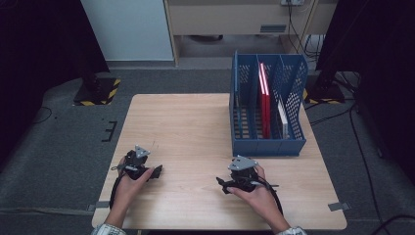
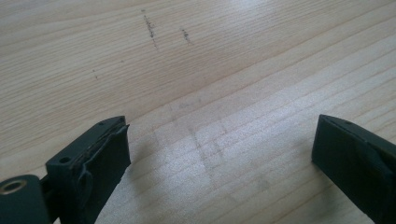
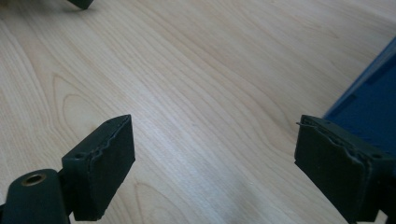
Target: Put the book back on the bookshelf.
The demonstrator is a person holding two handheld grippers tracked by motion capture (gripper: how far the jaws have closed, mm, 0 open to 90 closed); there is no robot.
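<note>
My left gripper (image 1: 157, 171) rests low on the wooden table (image 1: 186, 127) near its front left, held by a hand. In the left gripper view its jaws (image 2: 219, 144) stand wide apart over bare wood with nothing between them. My right gripper (image 1: 221, 183) sits near the front centre and points left. Its jaws (image 3: 215, 149) are open too, with only wood grain between them. A blue perforated file rack (image 1: 266, 105) stands at the back right of the table. It holds a red folder (image 1: 265, 98) and a thin white one (image 1: 283, 117), both upright. The rack's corner (image 3: 373, 107) shows beside my right jaw.
A tip of the other gripper (image 3: 81, 3) pokes in at the top left of the right gripper view. Grey floor surrounds the table, with yellow-and-black striped stand bases (image 1: 98, 90) at the back left and back right. Cables (image 1: 362, 147) trail along the right side.
</note>
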